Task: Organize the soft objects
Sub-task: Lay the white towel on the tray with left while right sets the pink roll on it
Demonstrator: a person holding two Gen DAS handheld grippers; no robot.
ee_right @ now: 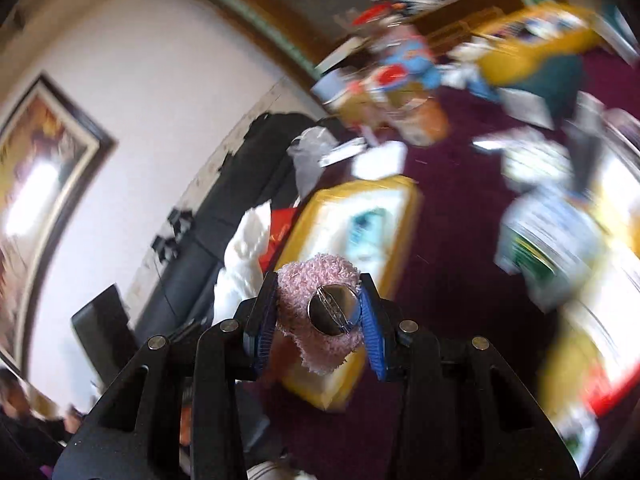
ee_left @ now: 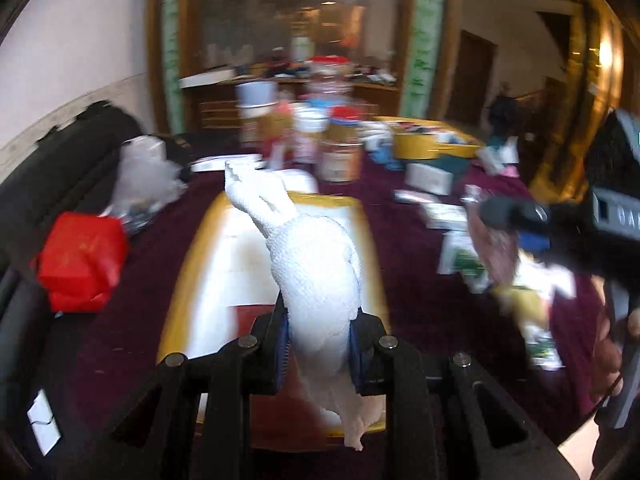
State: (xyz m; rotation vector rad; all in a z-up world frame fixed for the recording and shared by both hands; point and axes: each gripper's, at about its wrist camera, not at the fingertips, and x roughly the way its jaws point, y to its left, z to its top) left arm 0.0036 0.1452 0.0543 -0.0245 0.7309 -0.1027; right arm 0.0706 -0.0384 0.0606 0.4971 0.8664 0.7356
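We see our left gripper [ee_left: 320,344] clamped on a white textured cloth [ee_left: 316,264], lifted over a yellow-rimmed tray [ee_left: 192,264] on the maroon surface [ee_left: 420,280]. Our right gripper [ee_right: 318,320] is clamped on a pink fuzzy piece [ee_right: 320,276] bearing a round metal clasp [ee_right: 332,310]. Blur leaves every label unreadable.
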